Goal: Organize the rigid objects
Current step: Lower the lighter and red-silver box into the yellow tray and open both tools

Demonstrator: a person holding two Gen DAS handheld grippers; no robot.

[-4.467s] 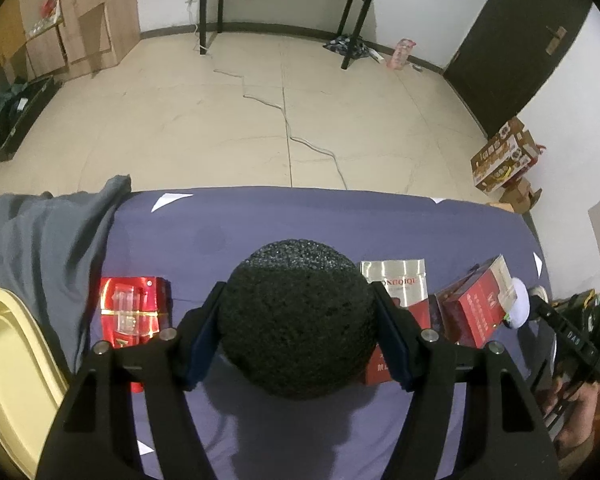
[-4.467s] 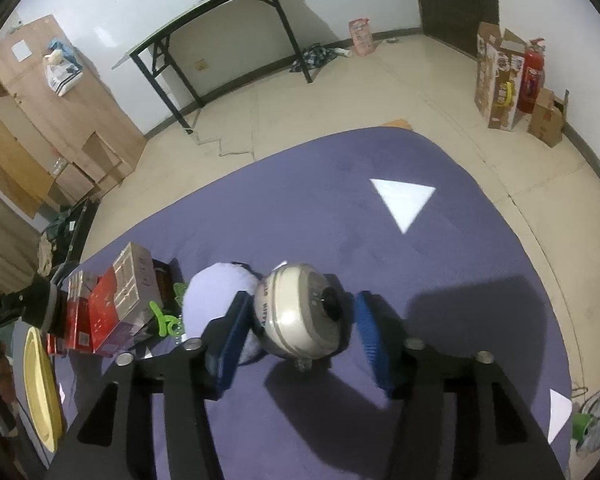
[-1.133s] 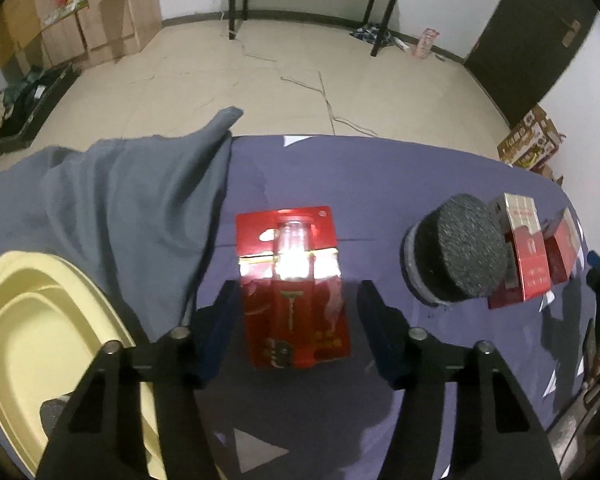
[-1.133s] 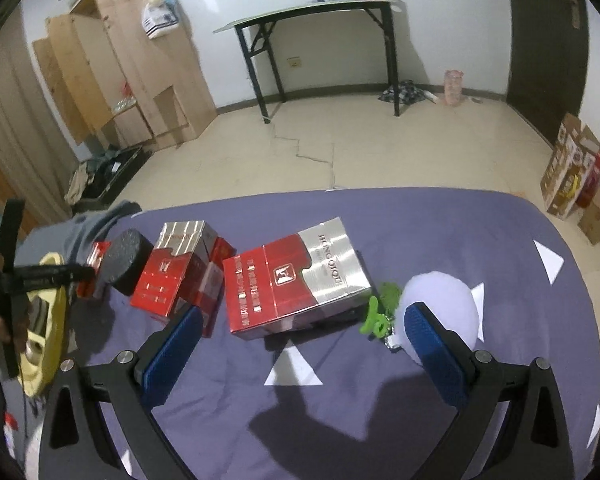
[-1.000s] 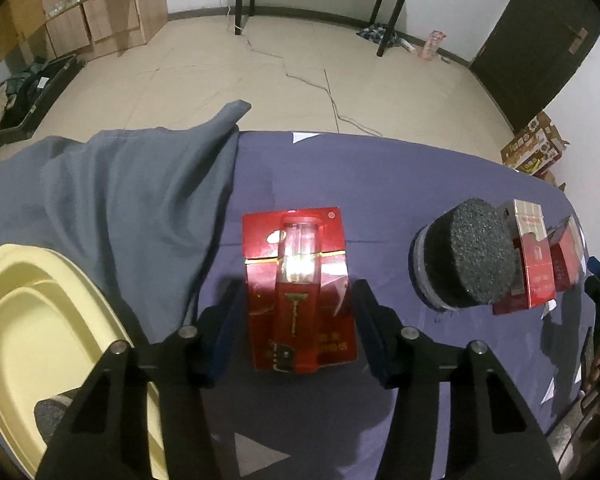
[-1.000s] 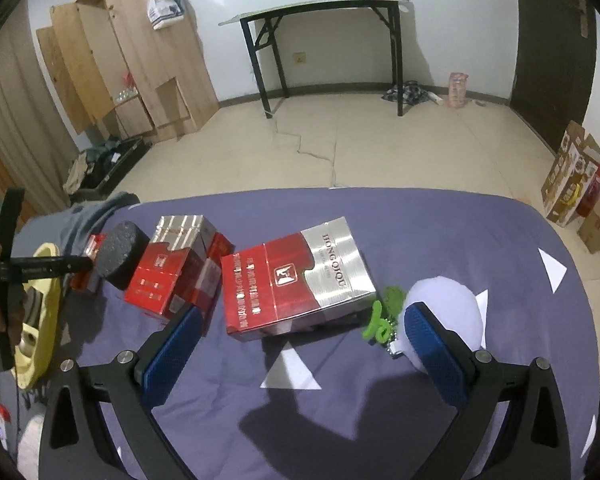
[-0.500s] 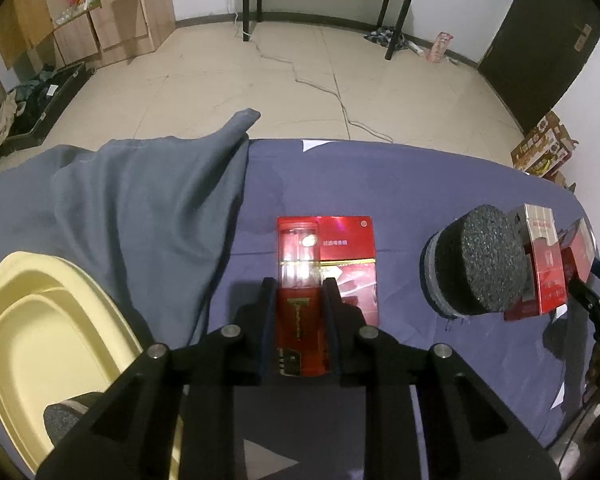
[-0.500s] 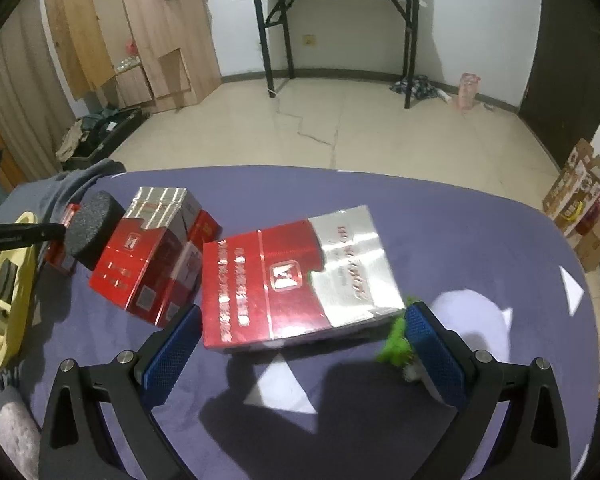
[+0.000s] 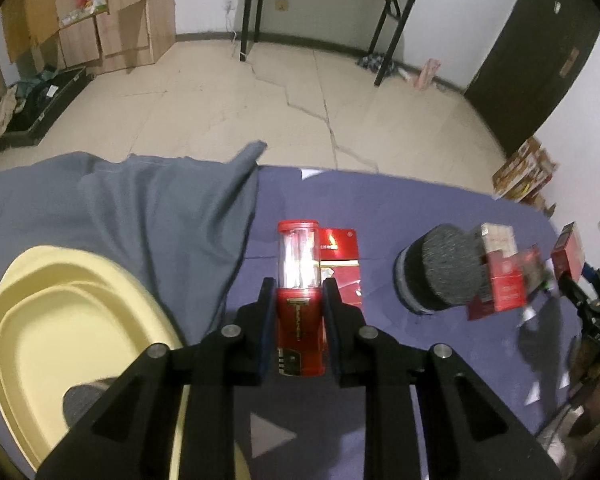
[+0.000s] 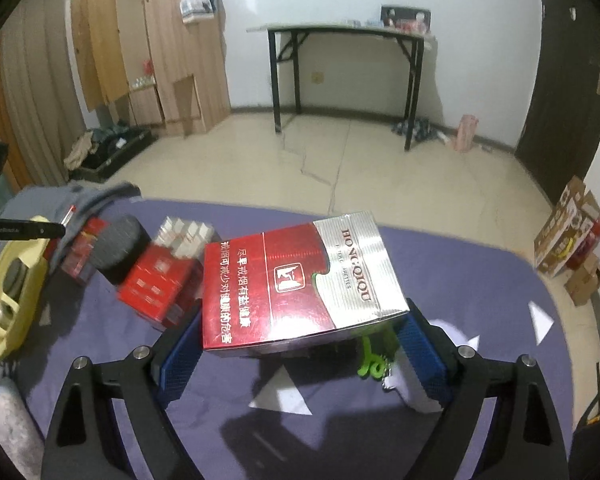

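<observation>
Purple table (image 10: 480, 280): open room at its right side, left end crowded by grey cloth (image 9: 140, 208) and yellow tray (image 9: 40, 300). Carton (image 10: 296, 280) lay mid-table, long axis crosswise between the jaws of the right gripper (image 10: 300, 344), which were closing, pads not yet pressing. Left gripper (image 9: 298, 312) was clamped on the red lighter (image 9: 299, 320), its long axis pointing away, tray just left.

On the tabletop (image 9: 440, 216) we see the tray (image 9: 40, 320) at left, the cloth (image 9: 140, 208) behind it, the sponge (image 9: 440, 276) right, touching the boxes (image 9: 500, 276).
</observation>
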